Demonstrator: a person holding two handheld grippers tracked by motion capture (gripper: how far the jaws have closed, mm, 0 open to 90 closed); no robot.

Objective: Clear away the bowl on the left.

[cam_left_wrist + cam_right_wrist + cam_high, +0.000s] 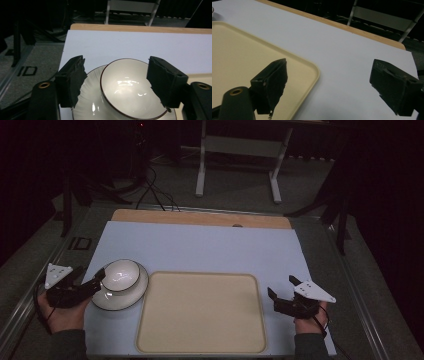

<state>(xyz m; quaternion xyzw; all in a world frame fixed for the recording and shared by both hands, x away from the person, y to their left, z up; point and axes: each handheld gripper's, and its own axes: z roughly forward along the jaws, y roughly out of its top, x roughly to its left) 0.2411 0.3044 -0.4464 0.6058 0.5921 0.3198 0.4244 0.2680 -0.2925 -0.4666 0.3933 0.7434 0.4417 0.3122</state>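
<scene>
Reaching in from about eight o'clock of the white table mat (pixel 200 245), the left gripper (pixel 102 276) has its jaws set around the glossy white ceramic bowl with a thin dark rim (pixel 120 273). That bowl sits tilted inside a white ribbed ceramic plate (pixel 131 299), and the pair rests on the mat at nine o'clock of the cream-coloured rectangular plastic tray (pixel 200 347), just beside its left edge.

In the left gripper view the bowl (pixel 130 90) lies between the two black jaws, which stand fairly wide; the left-hand pad hangs over the plate's ribbed rim (pixel 87 100) short of the bowl wall, while the right-hand pad is at or very near the bowl's rim. Whether either pad truly presses I cannot tell, so I judge this a grip being set, not one made.

At three o'clock of the tray the right gripper (pixel 282 287) waits on the mat with jaws wide apart and nothing between them; its own view shows the tray's rounded corner (pixel 312 72) beside bare mat.

As for progress, the tray is bare, so little seems done: bowl and plate are stacked off the tray. What is left, by my reading, is closing on the bowl, lifting it and carrying it toward three o'clock.
</scene>
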